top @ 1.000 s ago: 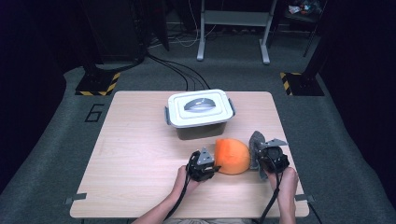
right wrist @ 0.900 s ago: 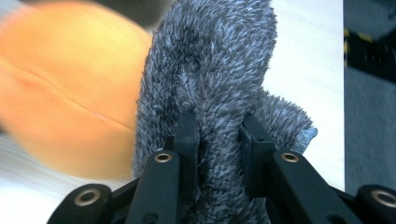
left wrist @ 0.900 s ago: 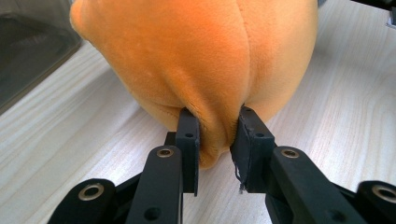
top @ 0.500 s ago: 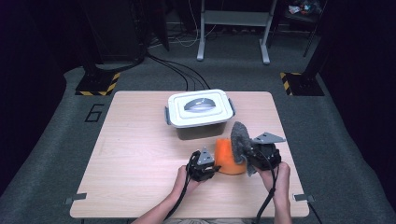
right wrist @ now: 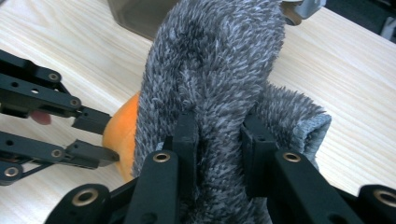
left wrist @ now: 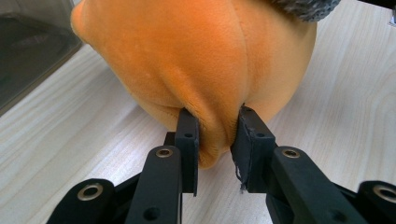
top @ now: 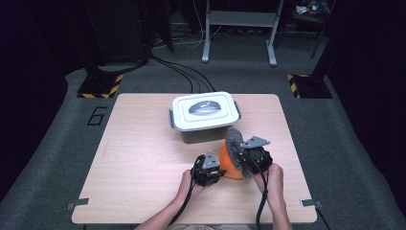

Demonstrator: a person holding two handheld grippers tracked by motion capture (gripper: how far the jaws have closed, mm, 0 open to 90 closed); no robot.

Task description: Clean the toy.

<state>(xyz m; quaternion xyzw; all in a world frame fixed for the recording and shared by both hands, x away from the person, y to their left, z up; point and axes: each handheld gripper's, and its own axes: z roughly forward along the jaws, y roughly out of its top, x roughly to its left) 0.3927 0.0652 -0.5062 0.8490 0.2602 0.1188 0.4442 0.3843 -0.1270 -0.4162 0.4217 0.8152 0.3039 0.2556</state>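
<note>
The grey flap [top: 234, 142] has lifted upright in the right gripper [top: 247, 160]; the left gripper [top: 216, 171] pinches the orange plush [top: 229, 165] beside the bin [top: 203, 115].

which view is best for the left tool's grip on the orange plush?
Left gripper view: the left tool pinches a fold of the orange plush close up. High view shows both small. Right gripper view shows its jaws from the side, meeting the plush.

Both the left gripper [top: 207, 168] and the right gripper [top: 253, 158] are showing black bodies topped by grey three-cornered plates, trailing black cables back along bare, sleeveless forearms, and carrying flat black fingers [left wrist: 187, 140] on linked black bars that are pinned with silver-ringed rivets.
</note>
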